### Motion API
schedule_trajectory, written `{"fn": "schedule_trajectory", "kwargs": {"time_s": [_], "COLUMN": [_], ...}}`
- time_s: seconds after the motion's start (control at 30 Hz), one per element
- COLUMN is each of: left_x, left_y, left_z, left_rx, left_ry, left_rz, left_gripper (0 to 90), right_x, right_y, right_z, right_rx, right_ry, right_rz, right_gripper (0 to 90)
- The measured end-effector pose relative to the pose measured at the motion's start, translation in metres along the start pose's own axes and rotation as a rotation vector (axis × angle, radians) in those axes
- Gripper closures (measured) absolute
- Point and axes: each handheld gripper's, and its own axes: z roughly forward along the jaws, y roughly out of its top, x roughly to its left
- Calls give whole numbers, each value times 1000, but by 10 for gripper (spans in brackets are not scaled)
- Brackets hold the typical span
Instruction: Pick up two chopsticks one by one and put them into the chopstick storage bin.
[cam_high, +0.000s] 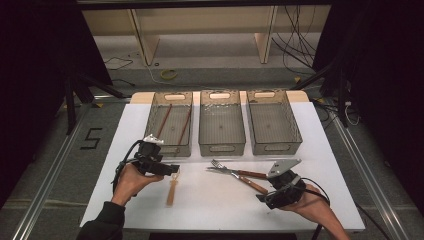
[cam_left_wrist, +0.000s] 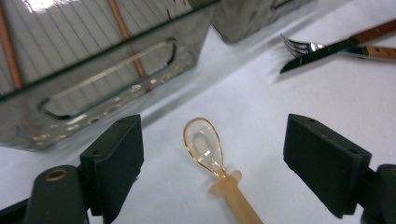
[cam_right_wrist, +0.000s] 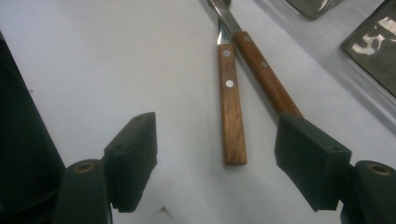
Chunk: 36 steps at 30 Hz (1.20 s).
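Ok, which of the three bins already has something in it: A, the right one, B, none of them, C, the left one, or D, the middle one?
C: the left bin holds two thin brown sticks, while the middle bin and right bin look empty.

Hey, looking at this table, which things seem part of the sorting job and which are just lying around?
Likely part of the job:
spoon
fork
knife
chopsticks
three bins
left gripper
right gripper

Just lying about:
yellow ring
floor cables
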Motion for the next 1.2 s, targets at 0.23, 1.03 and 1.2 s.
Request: {"fn": "schedule_trajectory", "kwargs": {"time_s": [0.23,1.03,1.2], "left_x": [-7,-24,-26], "left_y": [-8,-34,-36], "left_z": [3,17,18], "left_rx": [52,186,197], "left_ry": [8,10,20], "left_rz": [18,58,58], "left_gripper": [212,260,276], "right_x": [-1,0,0], "right_y": [1,1,1], "right_z": [2,4,5], "right_rx": [2,10,11], "right_ry": [5,11,11], "right_rz": [-1,-3,-4], "right_gripper": [308,308,308]}}
